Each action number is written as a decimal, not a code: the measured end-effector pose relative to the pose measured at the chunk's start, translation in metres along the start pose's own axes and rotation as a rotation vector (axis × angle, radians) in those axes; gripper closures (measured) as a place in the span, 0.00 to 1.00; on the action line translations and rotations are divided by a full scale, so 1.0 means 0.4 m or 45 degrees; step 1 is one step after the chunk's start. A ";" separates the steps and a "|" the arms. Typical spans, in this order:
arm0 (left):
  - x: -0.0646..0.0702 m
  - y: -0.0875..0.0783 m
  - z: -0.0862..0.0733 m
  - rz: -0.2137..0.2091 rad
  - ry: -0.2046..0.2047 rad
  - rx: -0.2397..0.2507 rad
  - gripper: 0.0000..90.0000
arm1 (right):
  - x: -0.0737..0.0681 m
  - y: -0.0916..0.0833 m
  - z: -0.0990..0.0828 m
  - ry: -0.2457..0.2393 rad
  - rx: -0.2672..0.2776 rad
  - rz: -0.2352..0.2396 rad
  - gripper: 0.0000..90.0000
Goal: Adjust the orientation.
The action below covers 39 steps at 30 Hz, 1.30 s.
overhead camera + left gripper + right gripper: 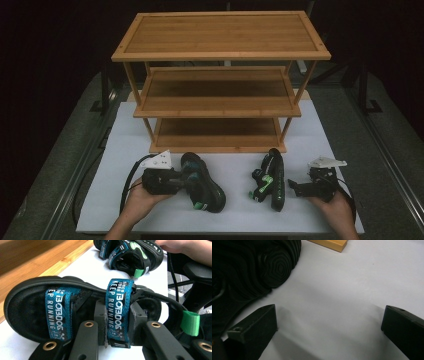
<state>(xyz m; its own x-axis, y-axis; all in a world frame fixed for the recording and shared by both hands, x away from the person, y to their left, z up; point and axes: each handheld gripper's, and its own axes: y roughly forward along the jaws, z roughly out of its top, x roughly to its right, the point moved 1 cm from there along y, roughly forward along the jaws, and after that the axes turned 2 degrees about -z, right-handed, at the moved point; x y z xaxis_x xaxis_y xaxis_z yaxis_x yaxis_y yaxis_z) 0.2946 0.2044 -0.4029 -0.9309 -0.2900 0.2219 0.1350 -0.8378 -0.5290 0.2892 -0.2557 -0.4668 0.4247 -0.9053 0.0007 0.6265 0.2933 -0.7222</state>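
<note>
Sandal [202,184], black with blue printed straps, lying on the white mat [100,200] of the bench, just in front of the wooden rack [220,55]. Gripped by the left tool [117,322]: jaws closed on the middle strap [119,307], grey pads pressed to its two sides, seen close in the left gripper view. Left hand [142,197] cupped under that tool from below, forearm entering from the bottom edge, tool pointing level toward the right across the mat. Second sandal [270,180] tipped on its edge, well apart from the first, ribbed sole turned to the right tool [295,188]. Right tool wide open, nothing between its jaws, left jaw just beside that sole without clear contact. Right hand [335,200] low over the mat, tool pointing left.
</note>
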 end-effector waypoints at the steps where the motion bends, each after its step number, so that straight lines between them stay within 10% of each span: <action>1: 0.000 0.000 0.000 0.000 0.000 0.000 0.81 | 0.000 0.000 0.000 0.000 0.000 0.000 0.00; 24: -0.040 0.133 0.088 0.048 -0.012 -0.119 0.73 | 0.000 0.000 0.000 0.000 0.001 0.000 0.00; 33: -0.010 0.094 0.107 0.121 0.036 -0.058 0.53 | 0.000 0.000 0.000 0.000 0.001 0.000 0.00; 39: 0.047 0.059 0.124 0.025 0.059 -0.003 0.56 | 0.000 0.000 0.000 0.000 0.001 0.001 0.00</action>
<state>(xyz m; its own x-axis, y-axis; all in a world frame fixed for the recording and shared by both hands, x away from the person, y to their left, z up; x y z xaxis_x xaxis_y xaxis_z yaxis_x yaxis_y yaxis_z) 0.2970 0.1563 -0.3708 -0.9428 -0.2847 0.1733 0.1527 -0.8311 -0.5347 0.2891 -0.2557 -0.4668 0.4252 -0.9051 0.0004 0.6266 0.2940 -0.7218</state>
